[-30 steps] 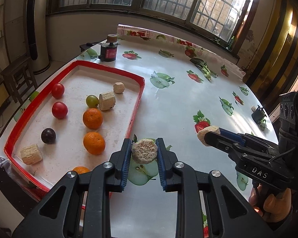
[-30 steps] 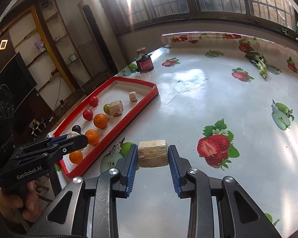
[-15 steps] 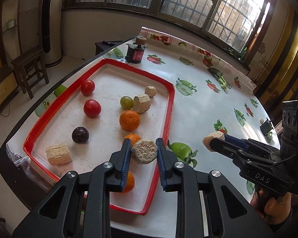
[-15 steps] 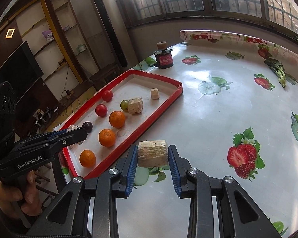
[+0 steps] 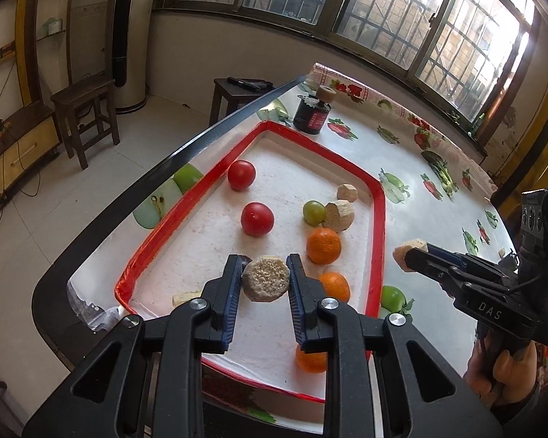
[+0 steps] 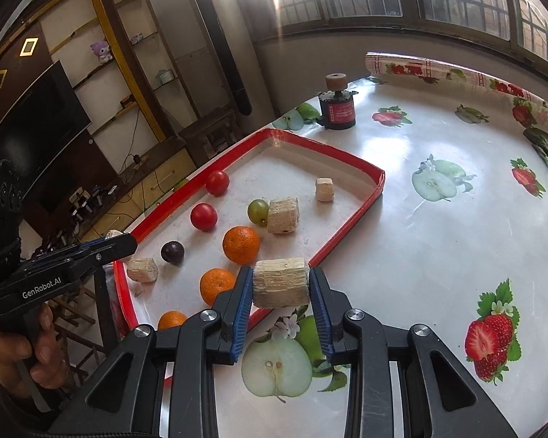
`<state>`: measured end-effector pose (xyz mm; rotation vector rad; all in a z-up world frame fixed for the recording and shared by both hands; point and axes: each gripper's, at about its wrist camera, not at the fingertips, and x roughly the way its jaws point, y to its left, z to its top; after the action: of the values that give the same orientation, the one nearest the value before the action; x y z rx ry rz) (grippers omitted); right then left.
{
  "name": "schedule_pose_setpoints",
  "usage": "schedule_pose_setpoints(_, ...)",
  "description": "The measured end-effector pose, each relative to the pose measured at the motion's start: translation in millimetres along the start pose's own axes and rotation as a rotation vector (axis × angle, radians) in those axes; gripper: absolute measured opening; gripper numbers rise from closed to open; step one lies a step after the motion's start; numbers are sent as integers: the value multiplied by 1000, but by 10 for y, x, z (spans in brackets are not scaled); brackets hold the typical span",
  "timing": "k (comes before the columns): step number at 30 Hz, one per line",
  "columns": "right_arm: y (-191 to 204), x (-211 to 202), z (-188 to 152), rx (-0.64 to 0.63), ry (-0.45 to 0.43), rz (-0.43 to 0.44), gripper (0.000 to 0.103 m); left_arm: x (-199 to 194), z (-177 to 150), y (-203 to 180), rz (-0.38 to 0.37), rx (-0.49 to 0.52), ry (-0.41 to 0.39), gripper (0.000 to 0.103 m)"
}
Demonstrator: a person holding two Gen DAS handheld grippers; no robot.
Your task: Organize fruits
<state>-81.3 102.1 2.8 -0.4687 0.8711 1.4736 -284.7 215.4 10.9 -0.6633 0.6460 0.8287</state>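
A red-rimmed tray [image 5: 380, 219] [image 6: 347, 219] holds two red tomatoes [image 5: 257, 219], a green grape [image 5: 314, 212], three oranges [image 5: 323, 245], a dark plum [image 6: 172, 252] and several beige corn-cob pieces [image 6: 282, 215]. My left gripper [image 5: 266, 283] is shut on a round beige cob piece [image 5: 266, 281] above the tray's near left part. My right gripper [image 6: 281, 288] is shut on a beige cob cylinder [image 6: 280, 287] over the tray's right rim, near the front. Each gripper shows in the other's view [image 6: 118, 242] [image 5: 407, 255].
A dark red jar with a cork knob [image 5: 314, 113] [image 6: 338, 104] stands beyond the tray's far end. The table has a fruit-print cloth [image 6: 456, 237]. Its dark edge [image 5: 128, 197] runs left of the tray. Wooden stools [image 5: 84, 109] stand on the floor.
Both grippers moved left with their cob pieces. The left one went from over the tablecloth to over the tray. The right one reached the tray's right rim.
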Motion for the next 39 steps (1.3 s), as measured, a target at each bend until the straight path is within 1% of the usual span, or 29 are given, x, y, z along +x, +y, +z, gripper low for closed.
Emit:
schedule_pose_setpoints(4,13,153,130,-16,11,-8,32,104,63,109,13,-16,14,22)
schedule_pose_setpoints(9,51,380,241,-53,49,-9,31,266,163,193,16,-35,32,22)
schedule_pose_setpoints(16,82,606,252,-80,84,-16,31,554,309,206,37,-26,61,22)
schedule_pose_setpoints(24,62,758,235,-95,113,-17,31,731,265,221,46,-30,98,22)
schedule_pose_setpoints(29,78,802,215,-105,119,-14,32,743,266,217,43,-24,99,23)
schedule_pose_setpoints(34,87,804,207,-104,118,-13,33,756,261,240,63,-46,99,23)
schedule_pose_setpoints(36,85,788,207,-102,115,-14,35,745,249,252,64,-53,101,27)
schedule_pose_setpoints(38,83,754,210,-100,106,-16,42,708,236,249,75,-51,92,45)
schedule_pose_setpoints(39,80,728,209,-98,100,-14,43,676,225,244,80,-46,82,46)
